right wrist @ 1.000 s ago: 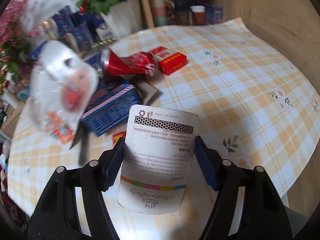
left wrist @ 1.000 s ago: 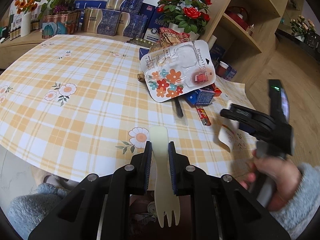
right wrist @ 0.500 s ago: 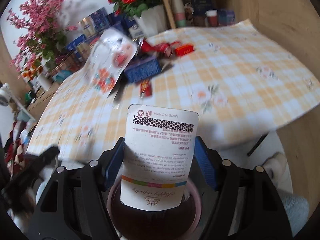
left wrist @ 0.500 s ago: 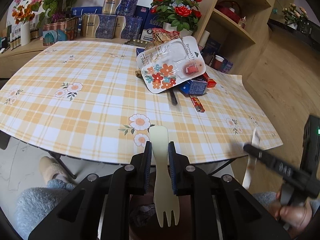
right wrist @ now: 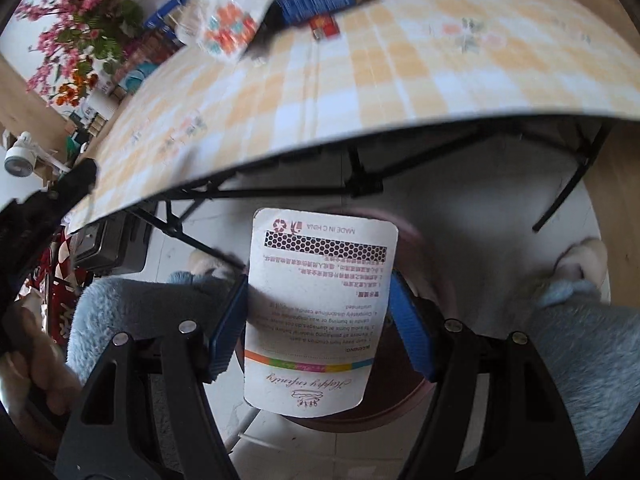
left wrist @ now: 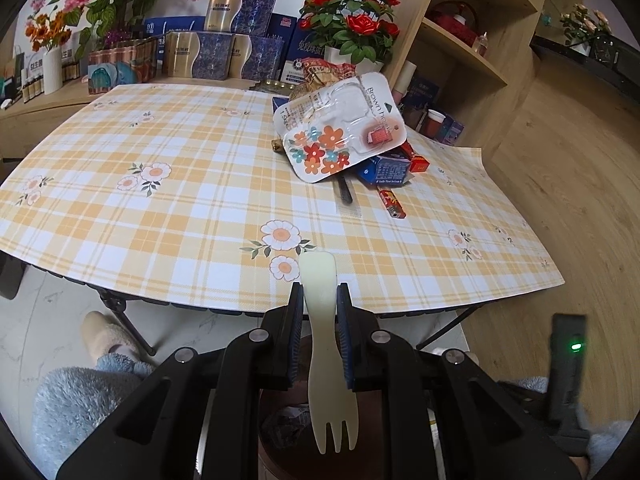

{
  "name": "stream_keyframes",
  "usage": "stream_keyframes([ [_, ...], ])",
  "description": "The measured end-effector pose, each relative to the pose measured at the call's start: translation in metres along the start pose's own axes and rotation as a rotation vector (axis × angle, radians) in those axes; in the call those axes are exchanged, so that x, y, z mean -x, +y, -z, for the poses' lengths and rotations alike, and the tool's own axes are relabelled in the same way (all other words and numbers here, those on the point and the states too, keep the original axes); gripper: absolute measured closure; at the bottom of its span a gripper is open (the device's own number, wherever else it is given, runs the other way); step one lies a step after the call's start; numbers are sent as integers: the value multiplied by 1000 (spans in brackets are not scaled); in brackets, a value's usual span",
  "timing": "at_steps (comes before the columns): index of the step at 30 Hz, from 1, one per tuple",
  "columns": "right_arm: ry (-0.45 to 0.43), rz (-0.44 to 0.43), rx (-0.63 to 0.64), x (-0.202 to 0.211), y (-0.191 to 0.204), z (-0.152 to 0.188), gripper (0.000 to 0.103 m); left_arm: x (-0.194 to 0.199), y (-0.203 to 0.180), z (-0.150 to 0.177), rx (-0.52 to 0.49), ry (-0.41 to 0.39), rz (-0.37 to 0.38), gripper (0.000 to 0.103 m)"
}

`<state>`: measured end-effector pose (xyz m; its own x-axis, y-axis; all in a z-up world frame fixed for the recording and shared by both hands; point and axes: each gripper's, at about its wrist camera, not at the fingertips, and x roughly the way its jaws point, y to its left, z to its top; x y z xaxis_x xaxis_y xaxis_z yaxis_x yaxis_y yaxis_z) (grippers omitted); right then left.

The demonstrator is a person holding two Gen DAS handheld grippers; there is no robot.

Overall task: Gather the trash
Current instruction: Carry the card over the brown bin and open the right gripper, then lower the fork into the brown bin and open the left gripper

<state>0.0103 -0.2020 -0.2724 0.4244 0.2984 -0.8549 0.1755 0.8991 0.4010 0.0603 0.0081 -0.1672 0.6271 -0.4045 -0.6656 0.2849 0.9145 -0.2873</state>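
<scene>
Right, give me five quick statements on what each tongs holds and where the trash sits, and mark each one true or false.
1. The left tongs are shut on a pale plastic fork. True.
2. The fork's tines point toward the table. False: they point back toward the camera.
3. The right tongs grip a printed white card. True.
4. The card hangs over the checked tablecloth. False: it is below the table edge, over a dark round bin.
5. A flowered blister pack lies on the trash pile. True.
</scene>
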Motion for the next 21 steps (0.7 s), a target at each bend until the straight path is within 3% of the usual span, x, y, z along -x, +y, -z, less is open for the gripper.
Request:
stream_keyframes([
  [7, 117, 24, -81, -38, -19, 13, 33, -8, 3, 5, 0, 21, -3, 86],
  [12, 197, -19, -96, -55, -22, 18, 30, -11, 5, 6, 4, 26, -4, 86],
  [15, 162, -29, -81, -50, -18, 16, 18, -11, 3, 7, -8, 25, 5, 86],
  [21, -18, -31, -116, -5, -27, 4, 10, -11, -3, 10, -45, 26, 48, 86],
])
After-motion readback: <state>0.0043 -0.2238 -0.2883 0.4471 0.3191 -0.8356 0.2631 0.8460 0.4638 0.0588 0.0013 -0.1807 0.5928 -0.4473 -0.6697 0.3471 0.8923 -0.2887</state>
